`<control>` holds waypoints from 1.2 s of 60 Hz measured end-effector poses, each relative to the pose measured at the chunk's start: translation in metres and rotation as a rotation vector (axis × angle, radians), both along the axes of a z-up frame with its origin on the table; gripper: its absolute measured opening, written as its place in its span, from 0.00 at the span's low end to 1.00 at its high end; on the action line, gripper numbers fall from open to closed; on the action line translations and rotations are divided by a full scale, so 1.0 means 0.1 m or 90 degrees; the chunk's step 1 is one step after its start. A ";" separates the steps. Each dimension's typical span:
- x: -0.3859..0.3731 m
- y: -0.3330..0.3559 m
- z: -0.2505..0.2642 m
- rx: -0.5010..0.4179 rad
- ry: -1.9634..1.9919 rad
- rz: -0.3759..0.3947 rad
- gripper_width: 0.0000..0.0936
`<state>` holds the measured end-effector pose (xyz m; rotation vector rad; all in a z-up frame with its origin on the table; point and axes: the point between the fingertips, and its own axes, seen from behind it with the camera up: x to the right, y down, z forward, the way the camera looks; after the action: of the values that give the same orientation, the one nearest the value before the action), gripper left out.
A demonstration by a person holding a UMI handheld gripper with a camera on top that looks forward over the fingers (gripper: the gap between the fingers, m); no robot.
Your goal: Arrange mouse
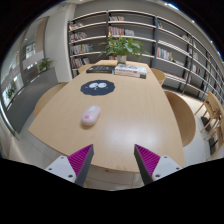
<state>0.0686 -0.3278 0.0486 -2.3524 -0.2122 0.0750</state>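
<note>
You face a room lined with shelves (150, 35) of books, and in front of them a long wooden table (60, 120) that fills most of the view, with chairs (185, 108) along its right side. At the far end stands a plant (123, 45) behind a stack of books (129, 70); nearer, about the middle of the far half, lies a dark round mat (97, 87) with a light mark on it. The mouse (91, 115) — small, pale, rounded — sits on bare wood on your side of that mat, well ahead of the fingers and a little left of their centre line. Your gripper (114, 160) hangs above the near edge of the table, its jaws spread wide with nothing between the pink pads (80, 158). You are at the approach step; the mouse is untouched and not yet on the mat, which looks the likely place for it. Next you need to carry the gripper forward and slightly left, lower it so the fingers straddle the mouse across its narrow sides, then close — gently, as the smooth shell may slip.
</note>
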 end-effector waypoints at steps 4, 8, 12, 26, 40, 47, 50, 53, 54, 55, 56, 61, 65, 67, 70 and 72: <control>-0.32 -0.01 -0.21 -0.010 0.003 0.001 0.89; -0.61 0.09 -0.34 -0.012 0.007 -0.001 0.89; -0.89 0.25 -0.41 -0.008 0.017 -0.009 0.90; -1.17 1.08 -0.45 0.029 0.015 -0.077 0.88; -1.11 1.48 -0.57 0.031 0.001 -0.102 0.56; -1.13 1.47 -0.60 0.025 -0.001 -0.096 0.46; -1.13 1.44 -0.59 0.016 -0.001 -0.091 0.41; -1.13 1.45 -0.61 0.005 0.000 -0.092 0.36; -1.13 1.45 -0.61 0.002 0.002 -0.095 0.36; -1.13 1.44 -0.61 -0.003 0.004 -0.100 0.36; -1.13 1.42 -0.61 -0.006 0.005 -0.103 0.33; -1.15 1.26 -0.54 -0.027 0.022 -0.118 0.33; -1.10 1.19 -0.35 -0.021 0.025 -0.136 0.33; -1.07 1.14 -0.18 -0.012 0.021 -0.140 0.32; -1.00 1.15 0.14 0.010 0.017 -0.149 0.33; -0.96 1.21 0.37 0.031 0.011 -0.150 0.33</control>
<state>-0.0271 -0.2070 0.0854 -2.3106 0.0727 -0.0235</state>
